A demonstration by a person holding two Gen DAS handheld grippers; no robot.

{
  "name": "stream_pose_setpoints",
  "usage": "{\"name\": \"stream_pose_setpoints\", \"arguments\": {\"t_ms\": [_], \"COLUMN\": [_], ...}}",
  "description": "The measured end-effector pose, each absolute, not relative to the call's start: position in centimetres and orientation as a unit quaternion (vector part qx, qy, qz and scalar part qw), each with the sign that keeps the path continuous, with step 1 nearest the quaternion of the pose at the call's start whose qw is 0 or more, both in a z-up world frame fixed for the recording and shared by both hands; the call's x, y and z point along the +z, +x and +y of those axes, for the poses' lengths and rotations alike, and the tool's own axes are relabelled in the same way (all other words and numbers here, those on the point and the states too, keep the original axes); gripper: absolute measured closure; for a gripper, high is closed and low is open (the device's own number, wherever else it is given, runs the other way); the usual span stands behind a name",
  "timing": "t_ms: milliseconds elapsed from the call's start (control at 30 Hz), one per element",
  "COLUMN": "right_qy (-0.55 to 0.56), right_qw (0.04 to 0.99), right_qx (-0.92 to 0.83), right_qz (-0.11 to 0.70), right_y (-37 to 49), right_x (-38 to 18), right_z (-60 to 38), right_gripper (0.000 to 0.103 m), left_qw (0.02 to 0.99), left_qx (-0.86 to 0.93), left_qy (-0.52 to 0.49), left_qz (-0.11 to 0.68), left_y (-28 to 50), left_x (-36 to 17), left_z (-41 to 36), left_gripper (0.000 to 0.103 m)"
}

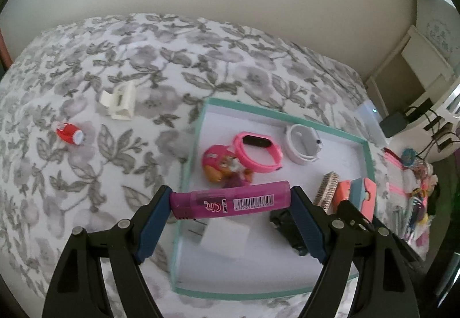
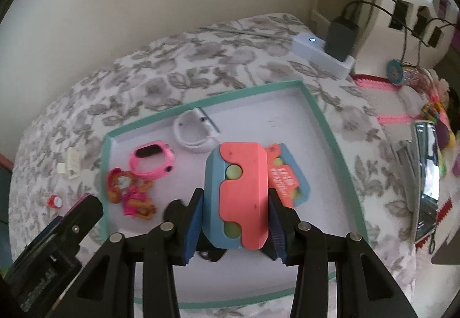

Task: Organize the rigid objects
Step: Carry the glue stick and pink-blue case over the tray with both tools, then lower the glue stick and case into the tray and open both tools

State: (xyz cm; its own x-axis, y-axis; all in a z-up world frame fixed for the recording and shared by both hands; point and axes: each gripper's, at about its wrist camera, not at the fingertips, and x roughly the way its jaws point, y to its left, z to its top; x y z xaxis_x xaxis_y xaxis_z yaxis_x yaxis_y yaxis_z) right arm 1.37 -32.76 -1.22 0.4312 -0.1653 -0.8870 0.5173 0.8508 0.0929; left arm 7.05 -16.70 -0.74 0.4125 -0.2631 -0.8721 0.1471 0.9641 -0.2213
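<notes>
The left gripper stands wide, its blue pads clamped on the two ends of a magenta lighter-shaped case with a barcode label, held crosswise above the near left part of the teal-rimmed tray. The right gripper is about a third open and pinches a coral-and-blue toy block with green dots by its sides, upright over the tray's near middle. A second coral-and-blue piece lies on the tray floor just behind the block. The tray rests on a bed with a grey floral cover. Inside the tray lie a pink watch, a white coiled band, a pink puppy figure beside the watch, and a small brush. Out on the cover, well left of the tray, sit a white clip and a small red bottle
</notes>
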Motion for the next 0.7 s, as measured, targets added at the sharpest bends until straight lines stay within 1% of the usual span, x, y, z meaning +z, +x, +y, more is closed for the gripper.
{"name": "stream_pose_setpoints", "arguments": {"t_ms": [200, 700], "right_qy": [0.2, 0.214], "right_qw": [0.817, 0.797], "right_qx": [-0.229, -0.228], "right_qz": [0.49, 0.517], "right_y": [0.8, 0.8], "right_x": [-1.8, -3.9], "right_z": [-34.1, -34.7], "right_gripper": [0.058, 0.058], "left_qw": [0.831, 0.805], "left_qx": [-0.14, -0.16], "left_qy": [-0.05, -0.067], "left_qz": [0.536, 0.567], "left_y": [7.2, 7.7], "left_x": [-1.5, -4.1], "left_z": [-18.2, -18.3], "left_gripper": [0.02, 0.02]}}
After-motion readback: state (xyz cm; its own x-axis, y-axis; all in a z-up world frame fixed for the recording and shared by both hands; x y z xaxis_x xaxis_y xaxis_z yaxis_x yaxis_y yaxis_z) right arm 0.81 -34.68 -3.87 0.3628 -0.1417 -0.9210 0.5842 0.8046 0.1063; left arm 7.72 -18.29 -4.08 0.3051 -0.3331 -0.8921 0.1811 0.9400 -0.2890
